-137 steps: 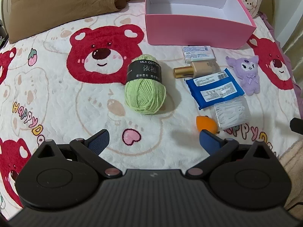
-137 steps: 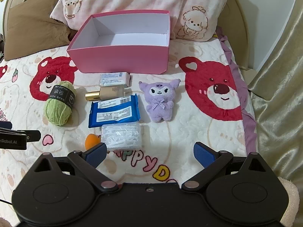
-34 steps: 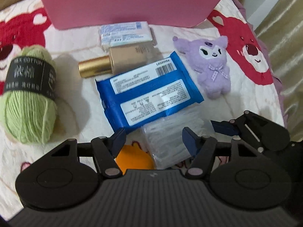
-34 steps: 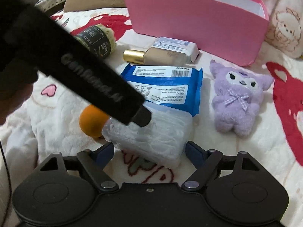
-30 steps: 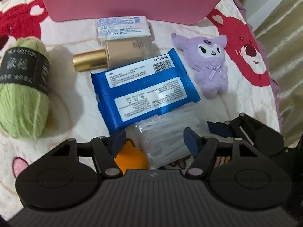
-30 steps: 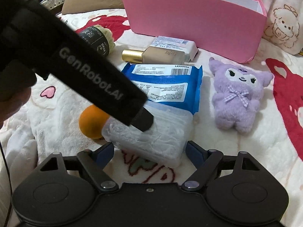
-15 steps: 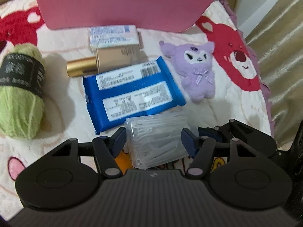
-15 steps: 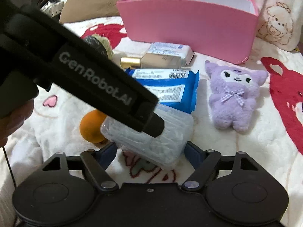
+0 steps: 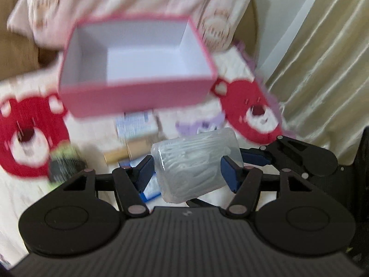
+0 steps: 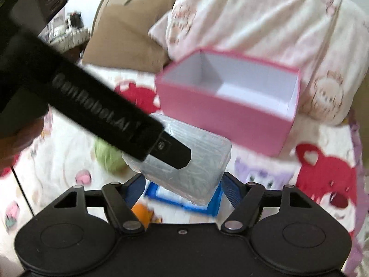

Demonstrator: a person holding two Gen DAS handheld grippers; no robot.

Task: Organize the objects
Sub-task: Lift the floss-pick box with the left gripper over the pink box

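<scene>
My left gripper (image 9: 187, 168) is shut on a clear plastic box of cotton swabs (image 9: 196, 166) and holds it in the air, short of the open, empty pink box (image 9: 138, 69). In the right wrist view the same clear swab box (image 10: 189, 161) sits between the fingers of my right gripper (image 10: 183, 189), with the left gripper's black body crossing over it; whether the right fingers press on it I cannot tell. The pink box (image 10: 230, 113) stands beyond it. Both views are blurred by motion.
On the bear-print bedspread (image 9: 30, 133) lie a green yarn ball (image 10: 108, 157), a blue wipes pack (image 10: 214, 205), an orange sponge (image 10: 143, 212), a purple plush (image 10: 260, 175), a gold-capped bottle (image 9: 129, 152) and a small white packet (image 9: 136, 124). Pillows (image 10: 265, 18) lie behind the pink box; a curtain (image 9: 322, 69) hangs at right.
The left gripper has lifted the clear swab box off the bed and swung up toward the pink box. The right gripper rose along with it.
</scene>
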